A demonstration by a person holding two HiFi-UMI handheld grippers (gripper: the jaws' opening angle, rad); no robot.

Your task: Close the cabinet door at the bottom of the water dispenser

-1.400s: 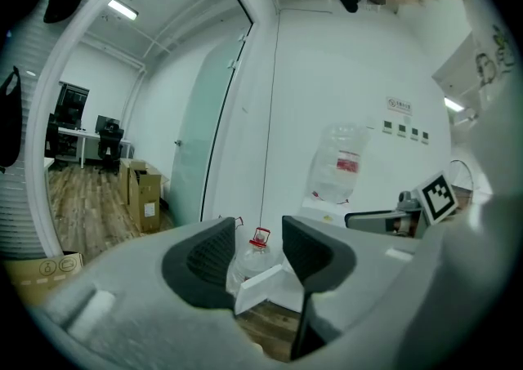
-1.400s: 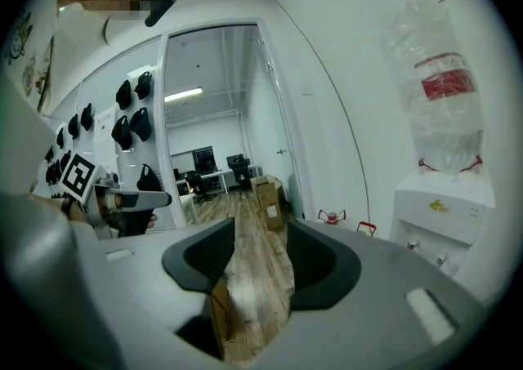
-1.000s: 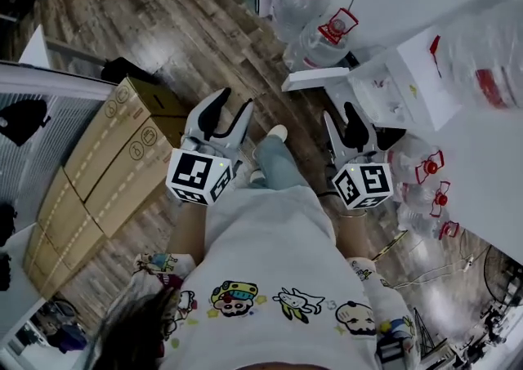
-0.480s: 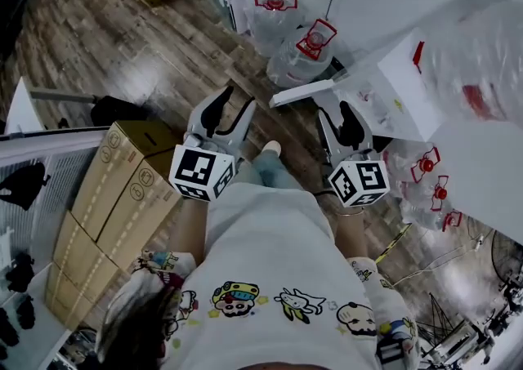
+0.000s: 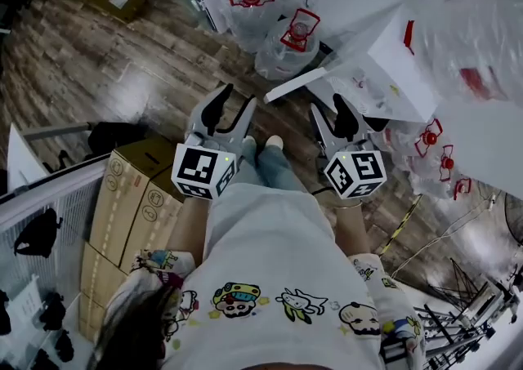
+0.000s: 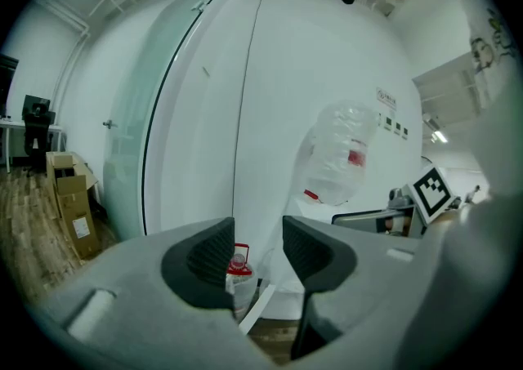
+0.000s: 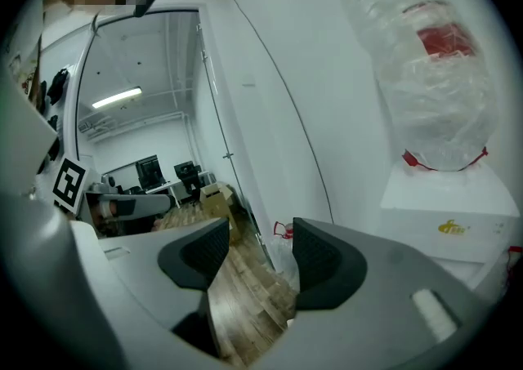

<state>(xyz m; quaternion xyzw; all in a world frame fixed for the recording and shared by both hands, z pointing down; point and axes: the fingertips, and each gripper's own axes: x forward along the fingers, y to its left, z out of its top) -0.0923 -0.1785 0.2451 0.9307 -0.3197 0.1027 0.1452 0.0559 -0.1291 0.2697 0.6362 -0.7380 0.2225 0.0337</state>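
Observation:
The white water dispenser (image 5: 400,66) stands at the upper right, with a plastic-wrapped bottle (image 5: 470,25) on top. Its bottom cabinet door (image 5: 298,84) is swung open and shows as a white slab edge. My left gripper (image 5: 229,111) hangs open just left of the door's free end, apart from it. My right gripper (image 5: 331,119) sits just below the door, its jaws opening with nothing between them. In the left gripper view the open gripper (image 6: 257,250) frames a red-capped jug (image 6: 239,266) and the door's edge (image 6: 260,307). In the right gripper view the gripper (image 7: 260,258) frames wooden floor, beside the dispenser (image 7: 449,213).
Two red-capped water jugs (image 5: 249,1) (image 5: 298,29) stand against the white wall behind the door. More jugs (image 5: 433,152) lie right of the dispenser. Cardboard boxes (image 5: 131,197) line the left. The person's foot (image 5: 274,144) is on the wooden floor between the grippers.
Both grippers have drawn nearer the open door and the dispenser. The boxes and floor have slid down and left in the head view. The right jaws stand a little wider.

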